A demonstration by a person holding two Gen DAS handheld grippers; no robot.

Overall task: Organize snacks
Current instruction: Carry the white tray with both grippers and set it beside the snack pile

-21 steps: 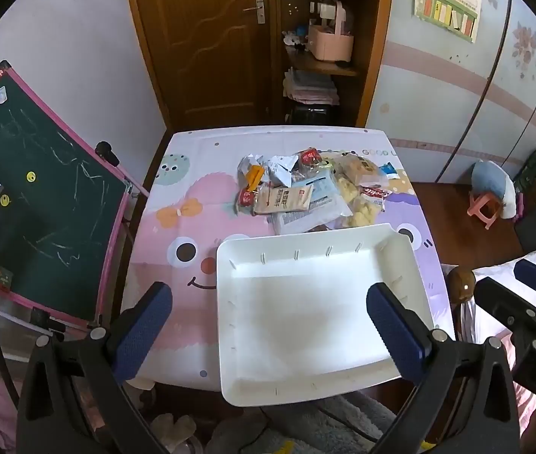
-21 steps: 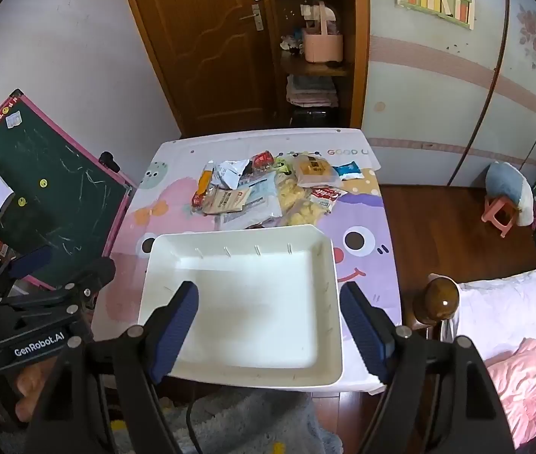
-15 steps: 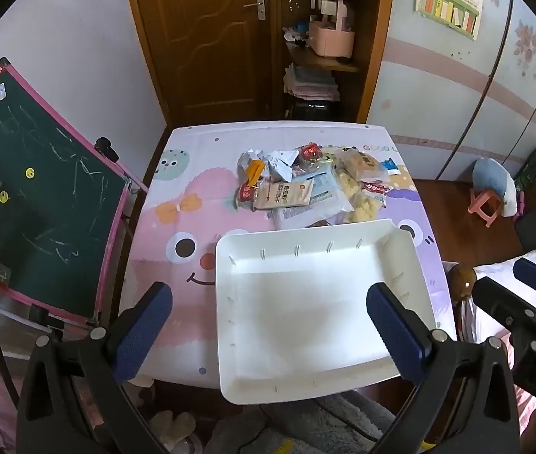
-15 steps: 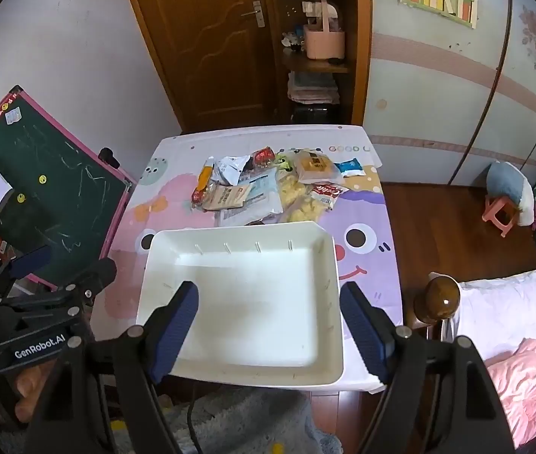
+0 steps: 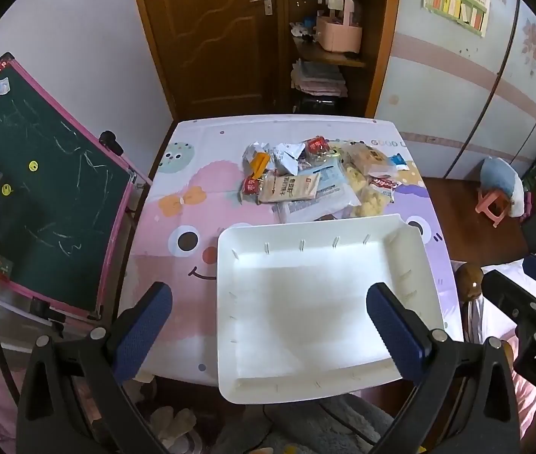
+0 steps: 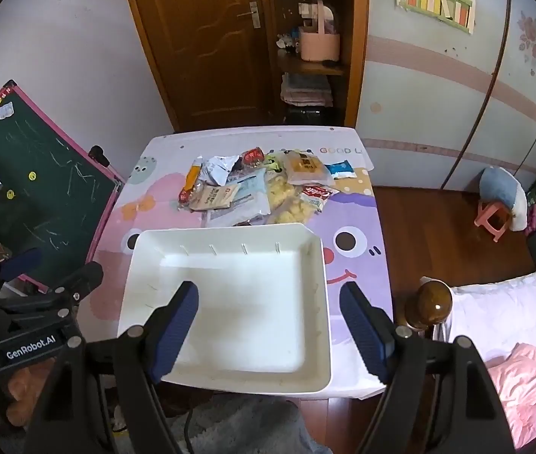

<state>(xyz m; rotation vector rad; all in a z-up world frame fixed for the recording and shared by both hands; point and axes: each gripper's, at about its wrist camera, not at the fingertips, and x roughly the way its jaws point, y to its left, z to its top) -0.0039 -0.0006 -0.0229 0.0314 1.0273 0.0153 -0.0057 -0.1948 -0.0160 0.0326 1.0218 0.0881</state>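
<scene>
Hovering above the near table edge, both tools empty: left gripper (image 5: pixel 268 335) spread wide, nothing btwn the pads; right gripper (image 6: pixel 270 331) also spread, nothing held. Both pitched down toward the white tray (image 5: pixel 230 302).

Near: tray is empty, near rim overhangs the table (image 5: pixel 162 227) edge toward the camera. Risk 1: dropping or pressing a packet onto that near end could tip the tray off; judged, not seen. Safer to load the far half first.

Mid: the tray's far rim sits against the snack pile (image 5: pixel 321 181); a clear plastic bag (image 5: pixel 317 204) looks partly tucked at/under the rim, can't tell which. Risk 2: pulling that bag could drag the tray w/ it.

Far: pile is overlapped. Tan sachet (image 5: pixel 290 187) lies on top of the clear bag, red packet (image 5: pixel 251 187) just beside it at left, yellow puffs bag (image 5: pixel 366 196) at right, silver wrappers (image 5: pixel 283 155) behind. Risk 3: wide pads closing on an overlap grab two packets, or slip on glossy film and drop short of the tray. Puffs probably crush if clamped hard.

Risk 4: both grippers heading for the same pile → collision; they're close side by side already.
</scene>
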